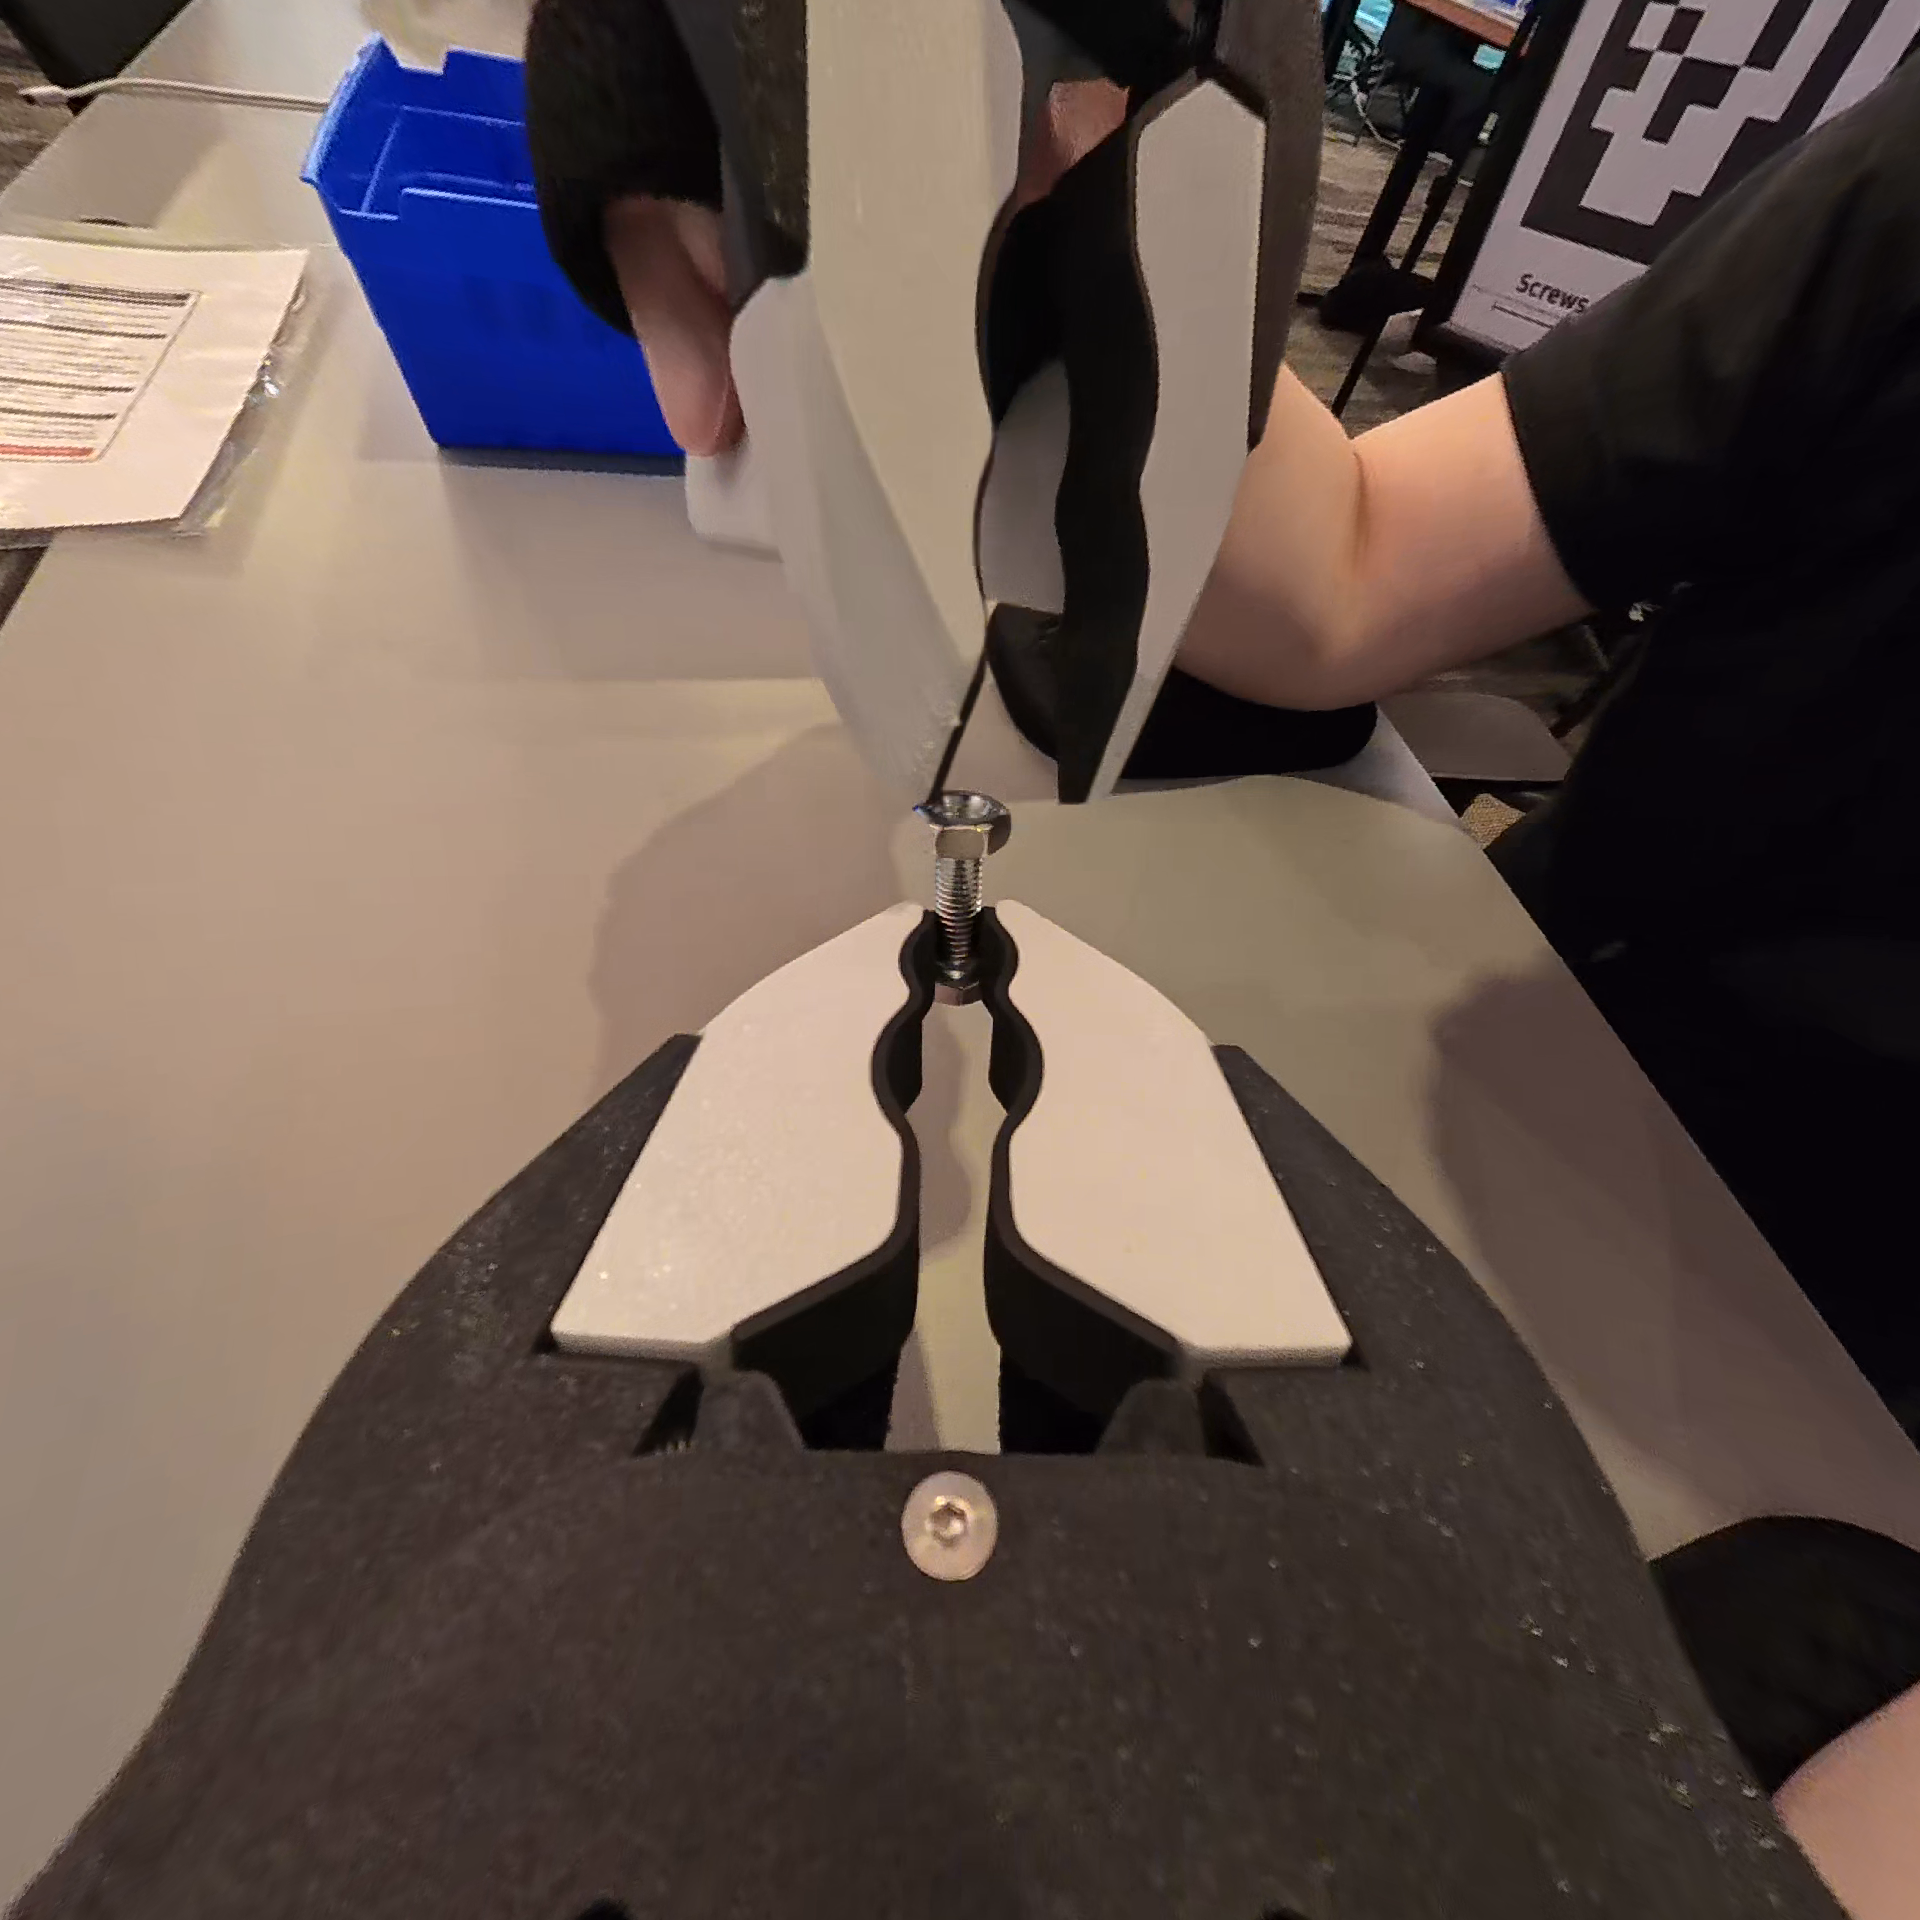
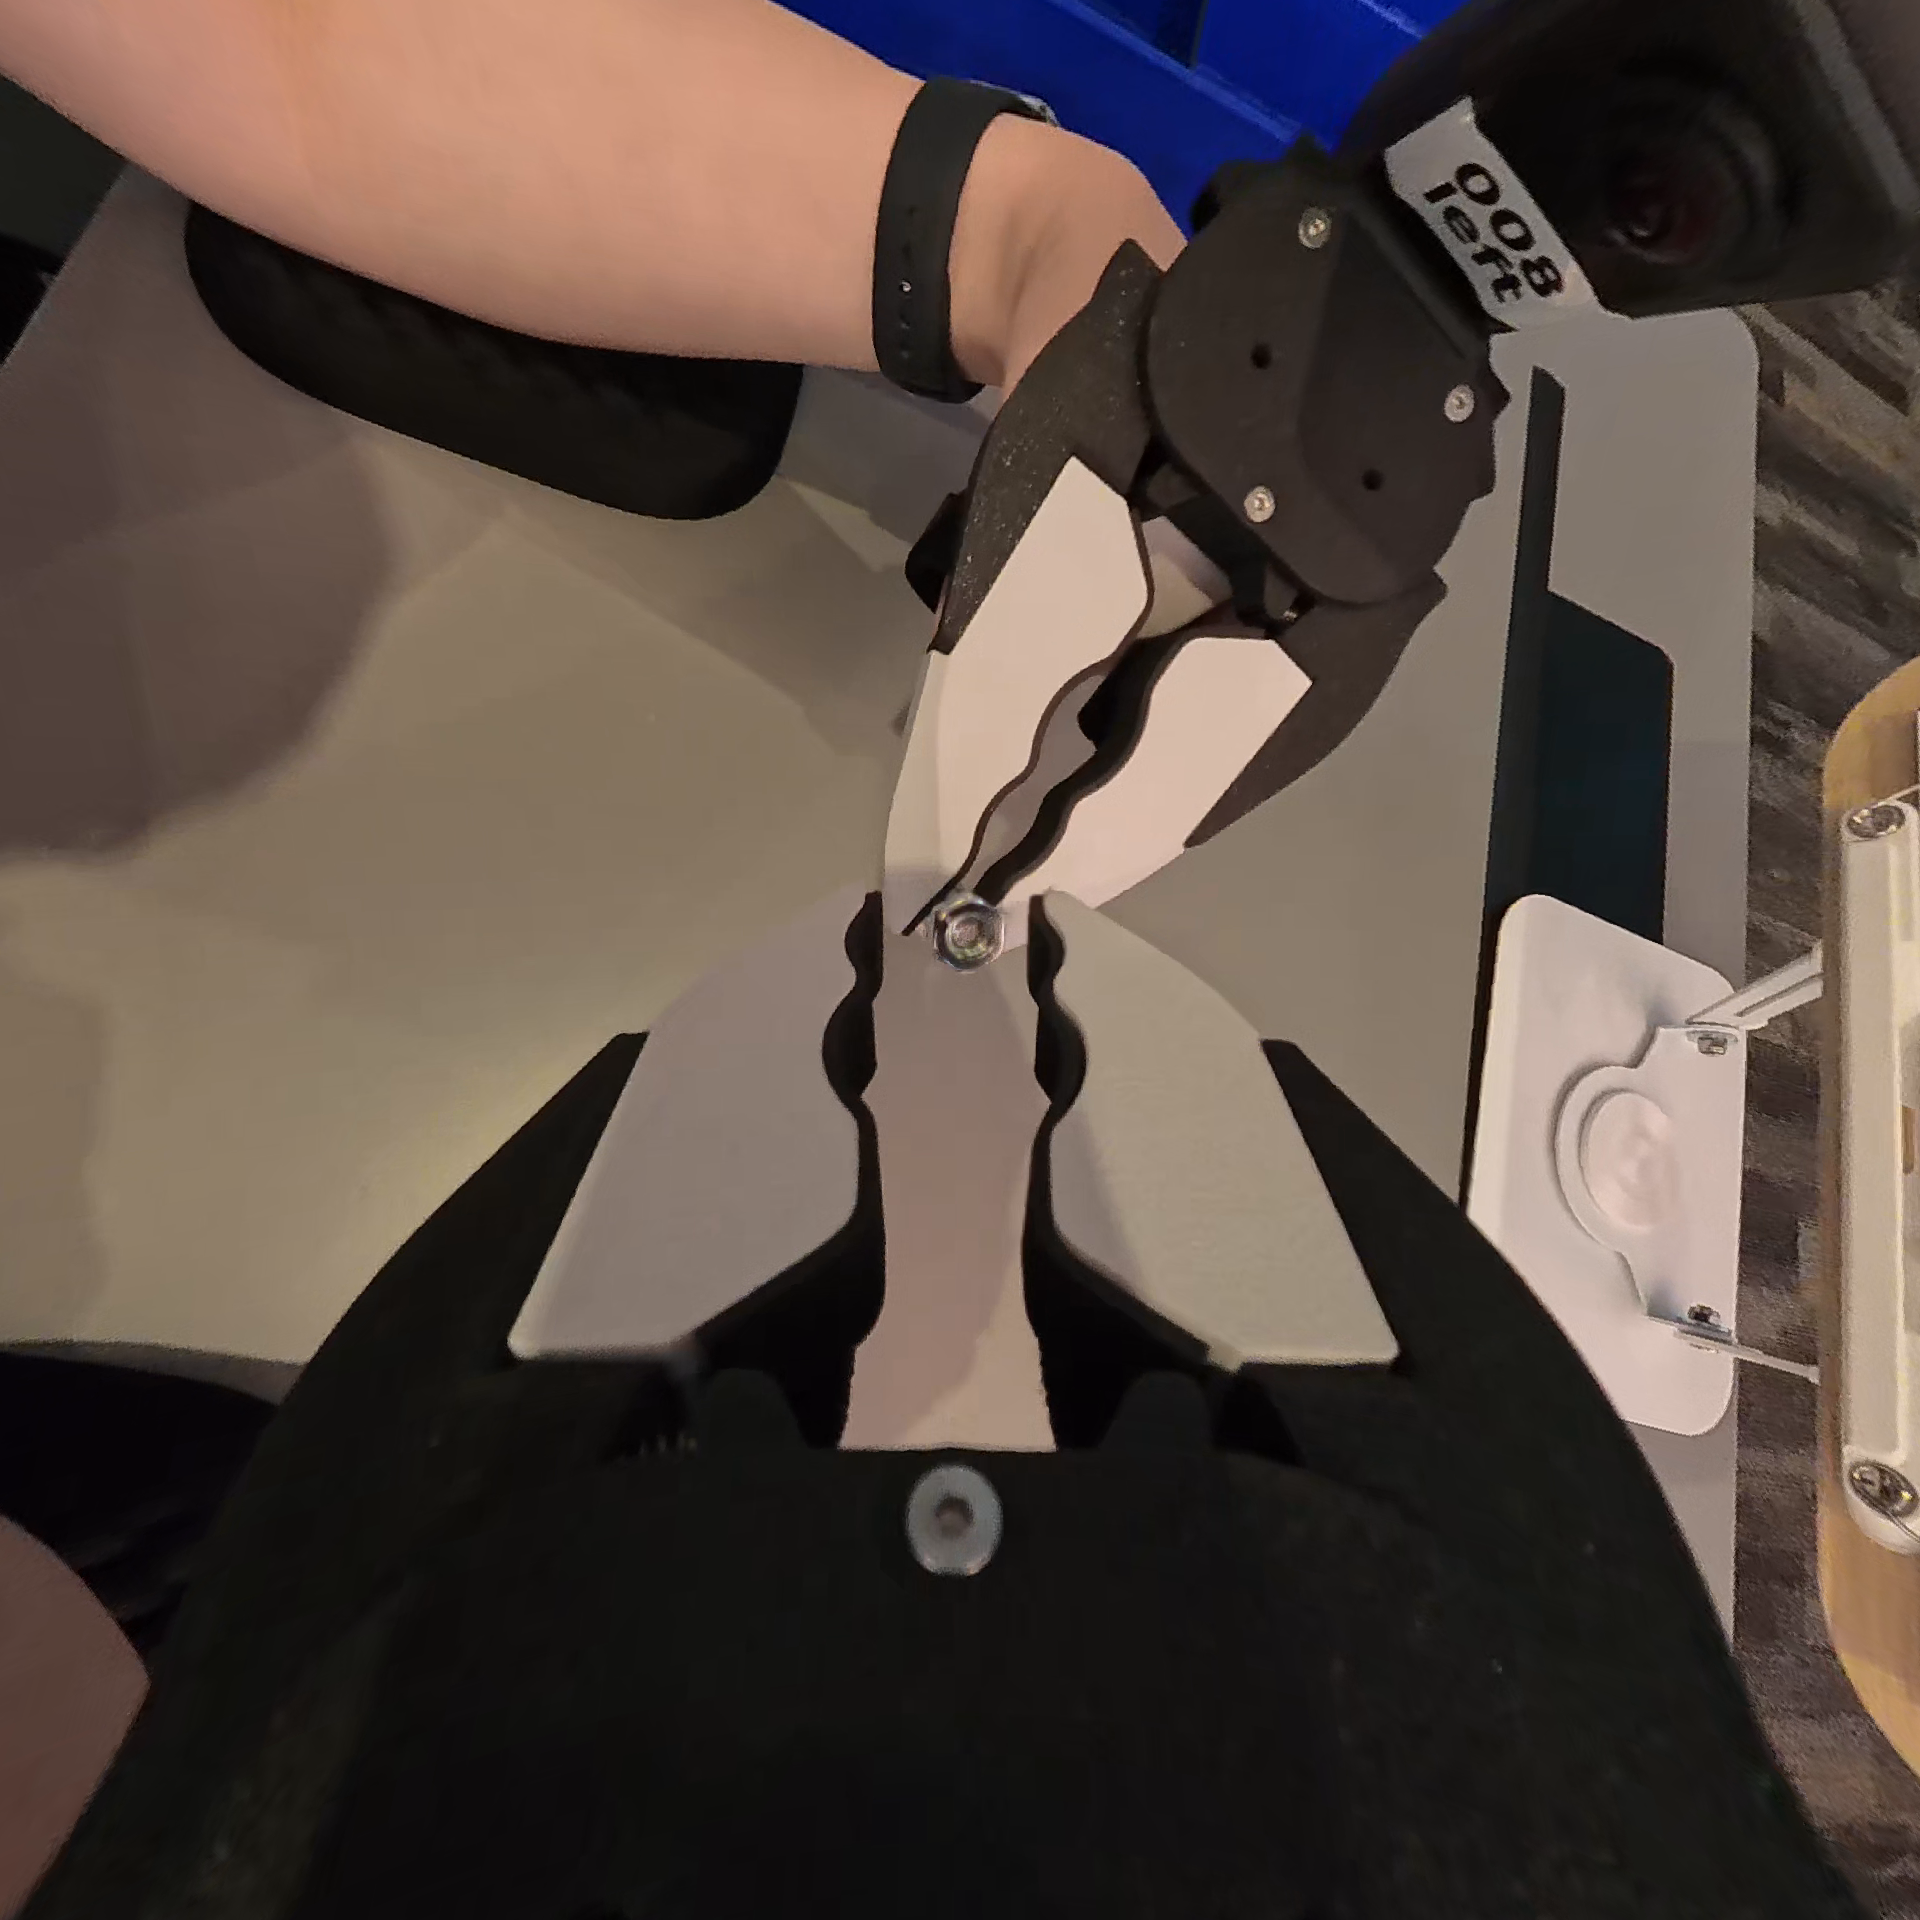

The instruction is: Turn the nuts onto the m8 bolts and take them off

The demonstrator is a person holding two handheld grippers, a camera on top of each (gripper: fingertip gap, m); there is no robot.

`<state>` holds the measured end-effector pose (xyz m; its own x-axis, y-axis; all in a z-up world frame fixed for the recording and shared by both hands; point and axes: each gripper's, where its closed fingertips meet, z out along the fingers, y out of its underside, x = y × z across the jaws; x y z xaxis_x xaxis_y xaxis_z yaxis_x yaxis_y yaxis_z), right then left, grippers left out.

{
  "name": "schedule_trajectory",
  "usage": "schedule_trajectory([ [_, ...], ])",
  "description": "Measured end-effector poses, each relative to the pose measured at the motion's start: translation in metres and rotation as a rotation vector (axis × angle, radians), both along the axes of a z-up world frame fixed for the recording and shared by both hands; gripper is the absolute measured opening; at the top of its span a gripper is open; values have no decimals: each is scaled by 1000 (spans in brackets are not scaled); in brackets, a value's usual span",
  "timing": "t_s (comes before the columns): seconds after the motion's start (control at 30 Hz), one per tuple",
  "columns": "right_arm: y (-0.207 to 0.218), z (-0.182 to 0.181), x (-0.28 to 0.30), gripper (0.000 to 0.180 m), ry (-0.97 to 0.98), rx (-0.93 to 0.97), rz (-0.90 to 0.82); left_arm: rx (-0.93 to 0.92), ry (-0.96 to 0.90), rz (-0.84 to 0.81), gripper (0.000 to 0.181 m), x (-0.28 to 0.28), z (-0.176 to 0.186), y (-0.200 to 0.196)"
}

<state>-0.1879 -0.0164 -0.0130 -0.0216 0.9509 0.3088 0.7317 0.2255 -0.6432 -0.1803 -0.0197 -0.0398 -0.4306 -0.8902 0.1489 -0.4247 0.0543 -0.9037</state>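
Steel bolt (image 1: 951,904) stands upright in mid-air over the table (image 1: 312,883), head end down, clenched near its base by your left gripper (image 1: 956,935). A nut (image 1: 966,821) sits at the very top of the thread, seen end-on in the right wrist view (image 2: 966,932). Your right gripper (image 2: 956,914) comes down from above with its jaws parted around the nut; the left view suggests the tips are close on it, but I can't tell if they actually pinch. My read: the nut is only on the first turns, so it's either just starting on or about to come off; most of the thread below it is bare. The surface is a plain grey tabletop. A blue bin (image 1: 488,260) sits far left, a printed sheet in plastic (image 1: 125,384) left of it, and a white bracket plate (image 2: 1600,1143) at the right table edge.
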Motion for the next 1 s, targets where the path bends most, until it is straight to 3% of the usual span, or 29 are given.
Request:
schedule_trajectory([
  [0.7,4,-6,2,14,12,-74,-15,48,19,22,7,1,1,1],
  [1.0,31,-9,5,14,59,-121,-154,179,62,198,7,4,-3,31],
])
